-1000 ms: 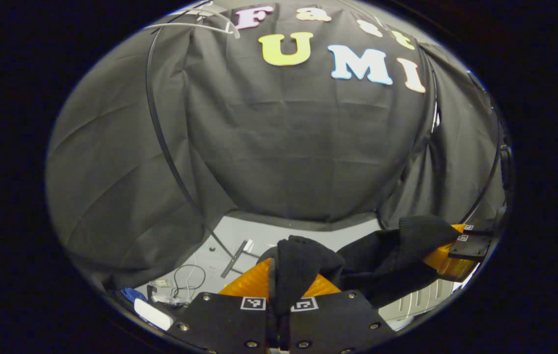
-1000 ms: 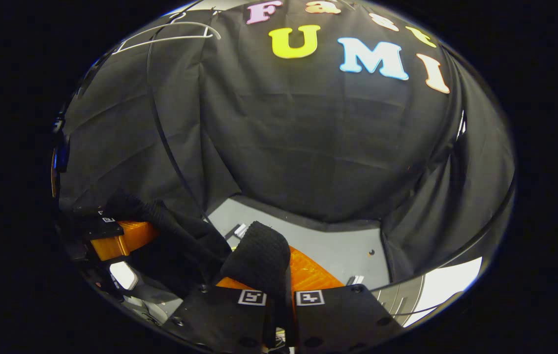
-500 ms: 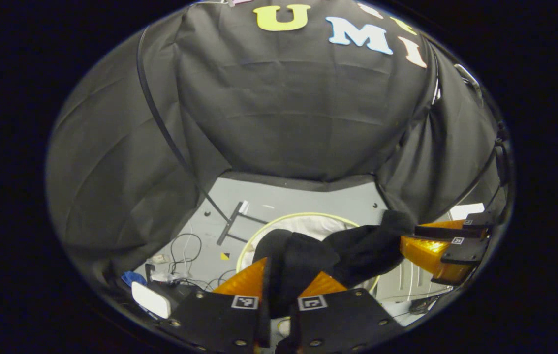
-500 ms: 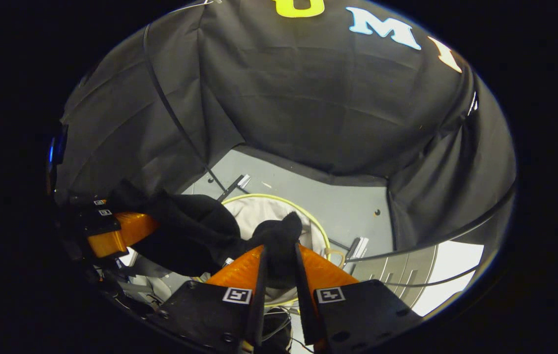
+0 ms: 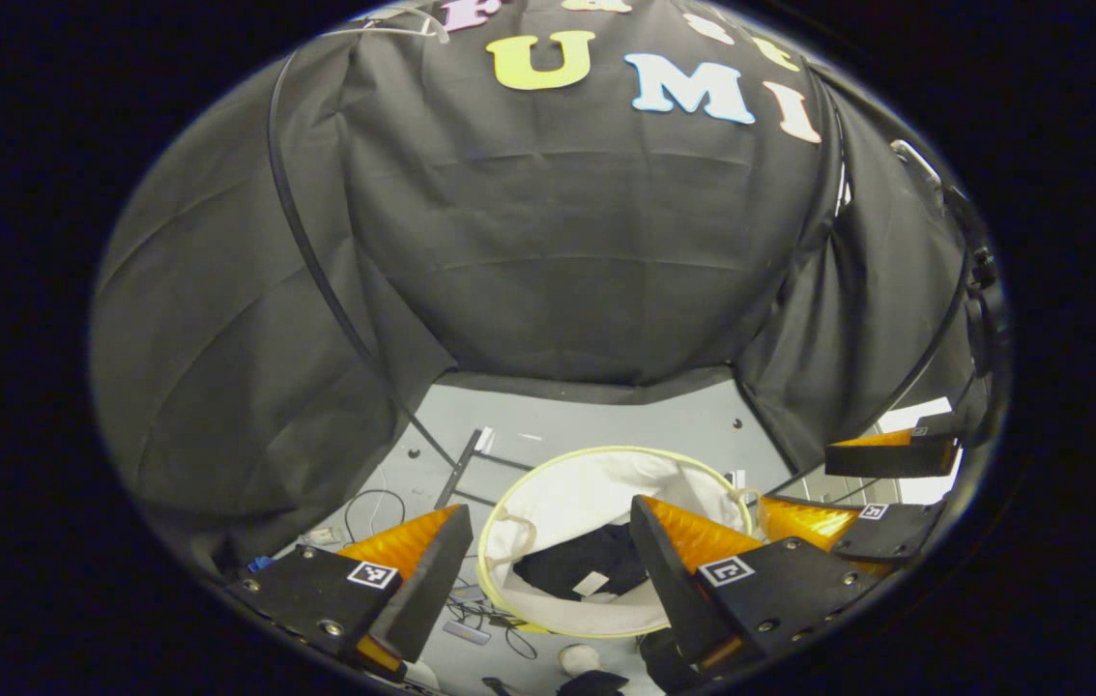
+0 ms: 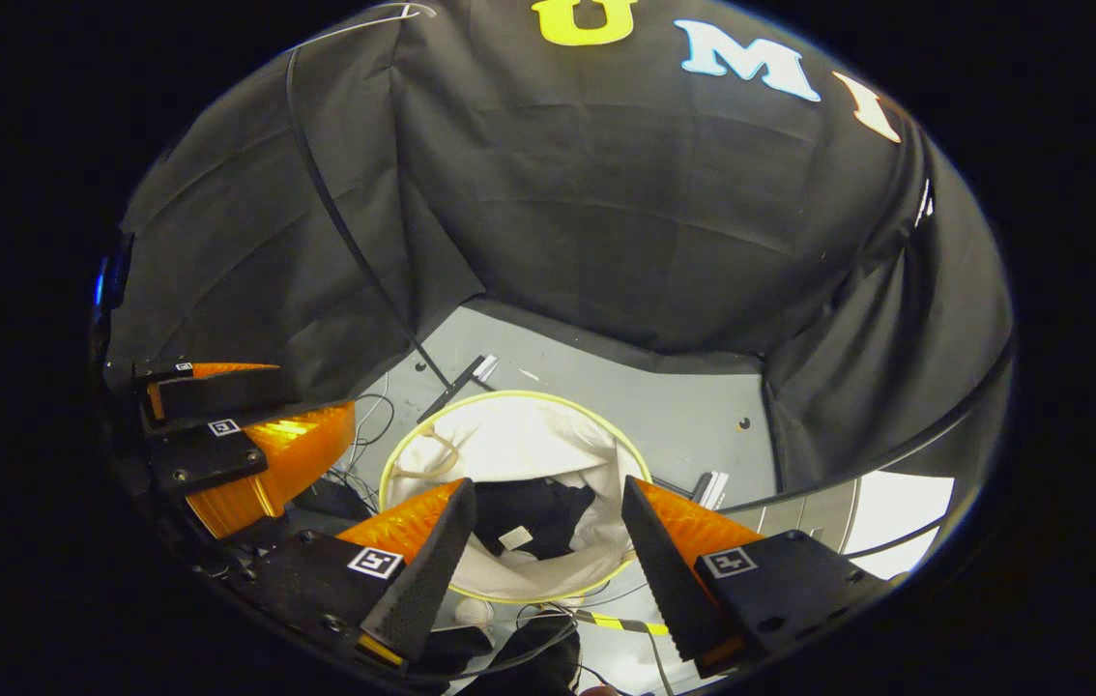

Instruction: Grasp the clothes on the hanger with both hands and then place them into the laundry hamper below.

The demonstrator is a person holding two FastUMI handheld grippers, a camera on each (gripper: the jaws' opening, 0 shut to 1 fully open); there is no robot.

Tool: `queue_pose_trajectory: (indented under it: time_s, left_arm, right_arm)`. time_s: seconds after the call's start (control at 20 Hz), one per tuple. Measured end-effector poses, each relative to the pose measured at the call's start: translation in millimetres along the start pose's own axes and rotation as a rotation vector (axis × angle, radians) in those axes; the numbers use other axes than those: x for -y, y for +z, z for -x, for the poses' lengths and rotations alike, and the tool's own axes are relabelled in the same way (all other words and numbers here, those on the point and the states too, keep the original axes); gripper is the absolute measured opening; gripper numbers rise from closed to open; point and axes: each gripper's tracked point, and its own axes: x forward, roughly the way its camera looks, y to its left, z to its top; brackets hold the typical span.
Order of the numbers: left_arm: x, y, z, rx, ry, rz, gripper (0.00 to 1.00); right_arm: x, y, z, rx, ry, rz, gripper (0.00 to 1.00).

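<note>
A: Clothes (image 5: 587, 570) sit bunched in the white laundry hamper (image 5: 548, 493), low centre of frame; half a second ago both grippers pinched them.

B: Yep, left gripper (image 5: 548, 556) and right gripper (image 6: 543, 541) now gape wide, empty. Right gripper view adds a bright doorway-like patch (image 6: 896, 512) lower right.

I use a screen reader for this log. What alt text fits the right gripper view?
A black garment lies inside a round white fabric laundry hamper on the grey floor, seen from above between the open right gripper. The left gripper, also open, hangs at left before black cloth walls.
</note>
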Motion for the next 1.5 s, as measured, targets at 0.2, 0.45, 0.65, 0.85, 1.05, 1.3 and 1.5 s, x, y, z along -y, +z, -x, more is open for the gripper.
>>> queue_pose_trajectory:
  time_s: [0.2,0.45,0.65,0.85,1.05,1.3,1.5]
  left_arm:
    - [-8.9,25.9,25.2,0.071,-0.013,-0.003,0.96]
    - [-27.1,92.4,80.8,0.268,-0.026,-0.032,0.96]
    - [-41.2,147.5,139.1,0.464,-0.034,-0.073,0.96]
    - [-47.9,182.3,182.7,0.553,-0.063,-0.085,0.96]
    - [-48.6,225.3,228.3,0.651,-0.081,-0.059,0.96]
    - [-53.8,267.3,275.2,0.737,-0.09,-0.036,0.96]
    - [-38.3,280.0,321.4,0.799,-0.107,-0.016,0.96]
  right_arm:
    - [1.9,27.3,32.8,0.09,-0.023,-0.018,0.96]
    - [2.7,76.8,89.3,0.262,-0.071,-0.049,0.96]
    - [3.8,107.9,143.1,0.396,-0.136,-0.076,0.96]
    - [2.5,127.9,192.4,0.496,-0.177,-0.104,0.96]
    - [13.9,150.6,243.9,0.6,-0.226,-0.091,0.93]
    - [37.2,168.4,314.3,0.756,-0.302,-0.068,0.93]
    - [54.8,168.1,370.3,0.857,-0.341,-0.075,0.93]
